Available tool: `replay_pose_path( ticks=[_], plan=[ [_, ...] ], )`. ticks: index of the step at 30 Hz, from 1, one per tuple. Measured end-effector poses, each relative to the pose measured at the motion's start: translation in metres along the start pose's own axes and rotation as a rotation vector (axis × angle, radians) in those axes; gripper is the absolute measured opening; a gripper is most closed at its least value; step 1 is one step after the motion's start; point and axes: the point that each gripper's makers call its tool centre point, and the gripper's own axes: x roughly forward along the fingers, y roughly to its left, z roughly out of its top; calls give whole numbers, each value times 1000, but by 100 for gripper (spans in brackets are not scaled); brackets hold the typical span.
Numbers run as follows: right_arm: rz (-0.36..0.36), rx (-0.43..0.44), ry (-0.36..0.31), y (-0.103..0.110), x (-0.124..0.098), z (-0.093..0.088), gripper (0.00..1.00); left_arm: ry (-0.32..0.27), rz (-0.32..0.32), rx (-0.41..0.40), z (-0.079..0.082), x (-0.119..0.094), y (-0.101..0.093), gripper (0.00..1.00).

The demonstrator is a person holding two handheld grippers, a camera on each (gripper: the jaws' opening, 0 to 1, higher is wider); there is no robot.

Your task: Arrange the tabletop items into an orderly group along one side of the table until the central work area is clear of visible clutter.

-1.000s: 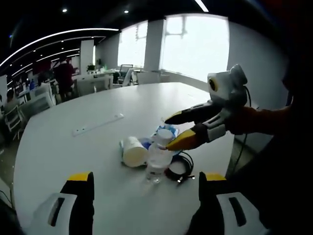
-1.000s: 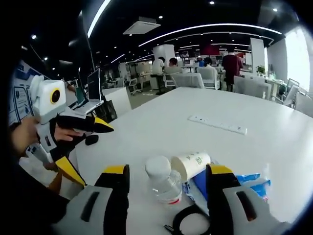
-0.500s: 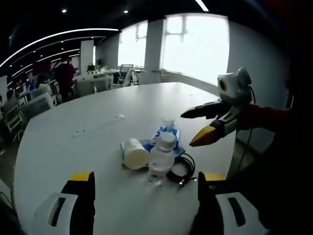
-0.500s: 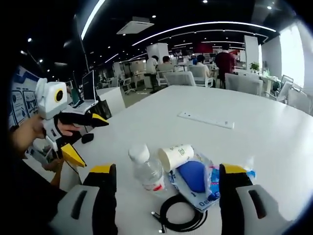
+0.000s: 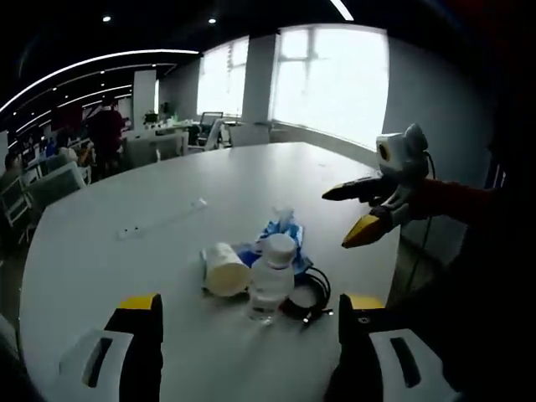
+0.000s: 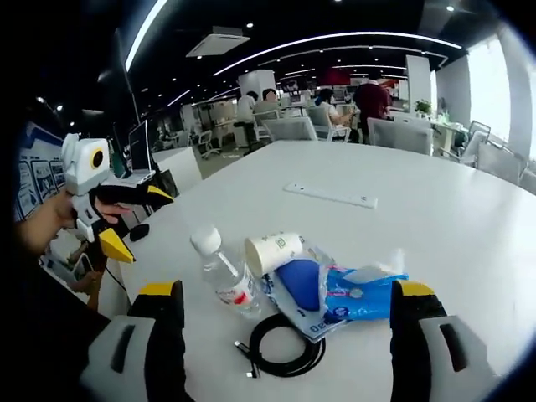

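Observation:
A clear water bottle (image 5: 270,280) (image 6: 224,276) with a white cap stands on the white table (image 5: 100,251). A paper cup (image 5: 222,268) (image 6: 272,249) lies on its side against the bottle. Behind them lies a blue plastic packet (image 5: 280,234) (image 6: 352,289), and a coiled black cable (image 5: 311,289) (image 6: 280,345) sits beside the bottle. My left gripper (image 5: 251,303) (image 6: 151,228) is open, held back from the pile. My right gripper (image 6: 286,289) (image 5: 337,219) is open wide, hovering apart from the items with nothing between its jaws.
A long white strip (image 5: 159,219) (image 6: 331,195) lies farther out on the table. The table's curved edge (image 5: 394,251) runs close to the pile on the person's side. Office desks, chairs and people fill the background.
My right gripper has drawn back from the bottle's cap and its jaws have spread wider. The left gripper has stayed about where it was. The items have not moved.

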Motion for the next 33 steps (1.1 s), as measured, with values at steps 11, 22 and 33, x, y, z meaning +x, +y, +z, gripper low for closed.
replay_pose_path(
  ticks=[11,22,33],
  plan=[
    [-50,40,-11,-18,-7,-6,100,-8,-46,33,12,21,-9,81],
    [-79,89,0,-27,-11,-19,98,-20,-98,21,16,42,-16,69],
    [-93,123,13,-30,-15,-31,96,-40,-130,26,24,59,-26,58]
  ],
)
